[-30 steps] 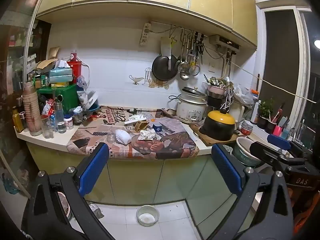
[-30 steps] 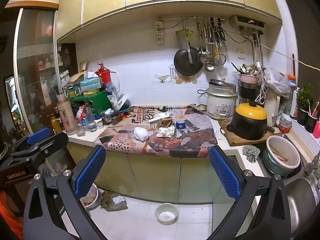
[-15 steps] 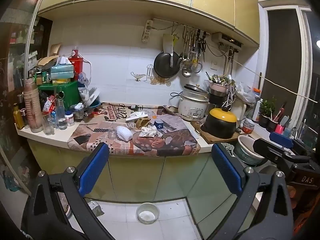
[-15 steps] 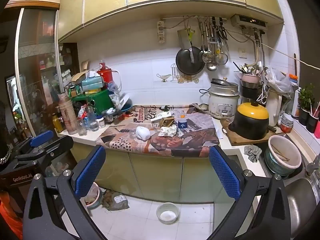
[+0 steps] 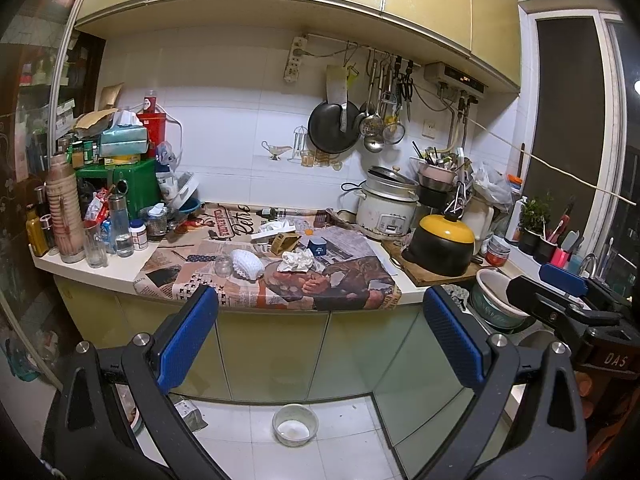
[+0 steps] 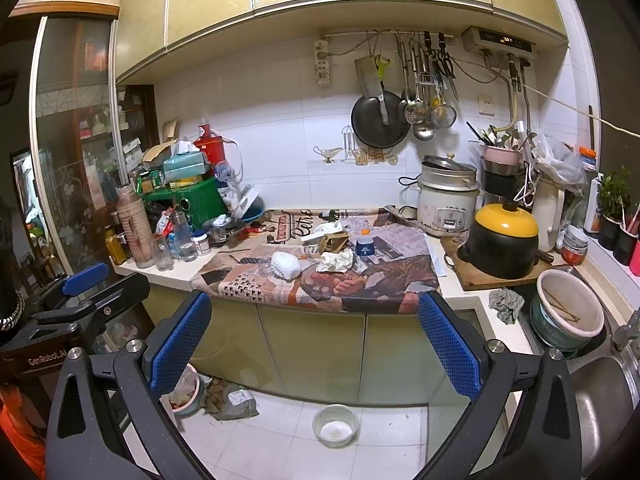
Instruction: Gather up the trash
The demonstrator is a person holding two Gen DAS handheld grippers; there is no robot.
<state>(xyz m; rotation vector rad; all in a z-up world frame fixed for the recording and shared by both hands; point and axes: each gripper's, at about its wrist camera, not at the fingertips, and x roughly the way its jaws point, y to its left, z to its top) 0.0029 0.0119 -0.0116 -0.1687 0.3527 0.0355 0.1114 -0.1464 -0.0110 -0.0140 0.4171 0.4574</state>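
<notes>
Your left gripper (image 5: pixel 320 334) has its fingers (image 5: pixel 187 336) spread wide, and they hold nothing and touch nothing. Your right gripper (image 6: pixel 314 334) is the same: fingers (image 6: pixel 450 344) wide apart, with only air between them. Both are low in the frame, well apart from the table (image 5: pixel 120 270).

Since a second ago the table and all its things have slid a little higher and to the right in both views. The fingers are just as wide as they were.

The table sits in the middle of the frame with newspaper (image 5: pixel 280 280) spread over it. To the right of the middle stands a big black pot with a yellow lid (image 5: pixel 442 246), and a white rice cooker (image 5: pixel 386 210) is behind it. The trash lies in the middle of the newspaper: a white foam net (image 5: pixel 248 265), a crumpled white paper (image 5: pixel 298 261) beside it on the right, and a small brown box (image 5: pixel 285 242) just behind. A little clear jar (image 5: pixel 223 266) stands touching the left side of the net. A small blue tub (image 5: pixel 318 246) is near the crumpled paper. On the floor at the bottom middle sits a white bowl (image 5: pixel 295 425).
</notes>
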